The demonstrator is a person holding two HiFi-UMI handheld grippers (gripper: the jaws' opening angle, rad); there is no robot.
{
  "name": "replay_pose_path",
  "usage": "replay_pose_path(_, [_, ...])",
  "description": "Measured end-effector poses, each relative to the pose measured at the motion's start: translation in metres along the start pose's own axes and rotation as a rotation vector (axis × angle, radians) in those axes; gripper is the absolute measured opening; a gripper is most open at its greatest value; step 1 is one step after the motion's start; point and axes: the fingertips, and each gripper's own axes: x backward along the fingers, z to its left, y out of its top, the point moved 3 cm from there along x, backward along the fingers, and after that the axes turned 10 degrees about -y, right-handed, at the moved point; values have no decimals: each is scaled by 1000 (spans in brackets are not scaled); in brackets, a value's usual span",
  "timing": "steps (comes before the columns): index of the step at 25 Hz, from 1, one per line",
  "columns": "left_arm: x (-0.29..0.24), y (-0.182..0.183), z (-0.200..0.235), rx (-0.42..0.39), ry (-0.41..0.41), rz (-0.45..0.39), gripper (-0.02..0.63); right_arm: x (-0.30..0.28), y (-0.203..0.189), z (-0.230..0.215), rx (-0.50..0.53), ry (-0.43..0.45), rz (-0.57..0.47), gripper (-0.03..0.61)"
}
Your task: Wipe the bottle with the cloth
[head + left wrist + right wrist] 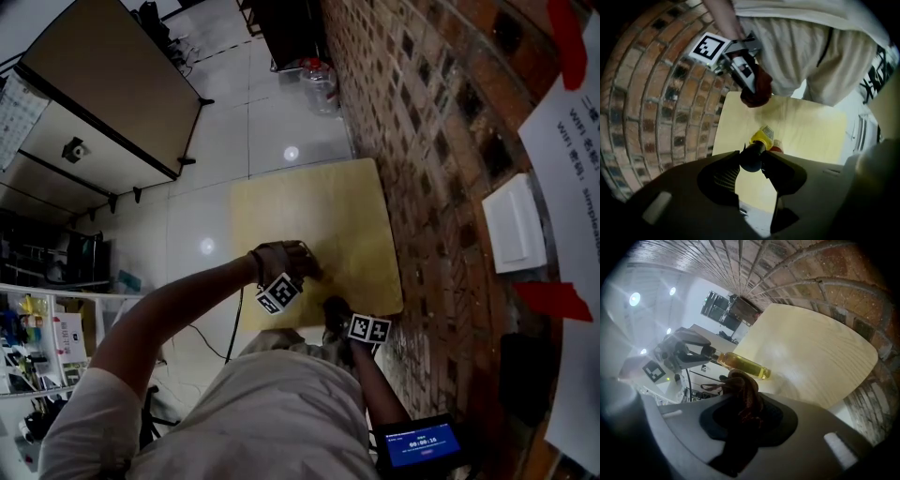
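Head view. Person stands at a pale yellow wooden counter (309, 202) set against a red-brown brick wall (422, 141). Both arms reach down over the counter's near edge. Left claw (298, 274) sits under the hand, its black-and-white marker cube facing up. Right claw (336, 317) lies just beside it, nearer the wall and closer to the body. Bottle cannot be made out here. A dark tablet with a blue screen (422, 442) lies low by the wall.

Left gripper view. Left claw (751, 158) is clenched on the dark cap of a slim clear glass bottle of yellow liquid (762, 138); both jaw tips press on the cap. The bottle points away from the camera over the counter. Beyond it hangs the right claw (749, 82), a bunched dark red cloth (757, 91) drooping from it above the counter's far edge.

Right gripper view. Right claw (743, 401) is clamped on the dark red cloth, which bulges up between the jaws. Ahead, the bottle (743, 365) lies nearly level, held by its cap end in the left claw (707, 354), its base out over the counter. Whether the base touches the wood cannot be told. Cloth and bottle are near but apart.
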Motion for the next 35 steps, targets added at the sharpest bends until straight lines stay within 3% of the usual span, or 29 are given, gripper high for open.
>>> replay_pose_path(4, [-6, -13, 14, 465, -122, 7, 184, -4, 7, 3, 36, -5, -19, 81])
replay_pose_path(7, [-7, -19, 21, 743, -175, -15, 184, -9, 10, 5, 109, -23, -32, 81])
replay_pose_path(11, [-4, -27, 26, 1032, -209, -38, 183, -23, 18, 22, 245, -23, -46, 81])
replay_pose_path(14, [-3, -29, 27, 1169, -223, -42, 181, -38, 25, 44, 323, 15, -64, 81])
replay_pose_path(17, [-3, -30, 28, 1253, -232, -43, 181, -47, 39, 68, 329, 68, -97, 81])
replay_pose_path(23, [-5, -29, 24, 1379, -270, -72, 181, -68, 49, 69, 199, 97, -77, 80])
replay_pose_path(29, [0, -19, 28, 1344, -226, -87, 173, -73, 48, 46, -75, 140, -50, 81])
replay_pose_path(35, [7, -19, 22, 1298, -218, -67, 167, -83, 49, -10, -291, 39, -34, 80])
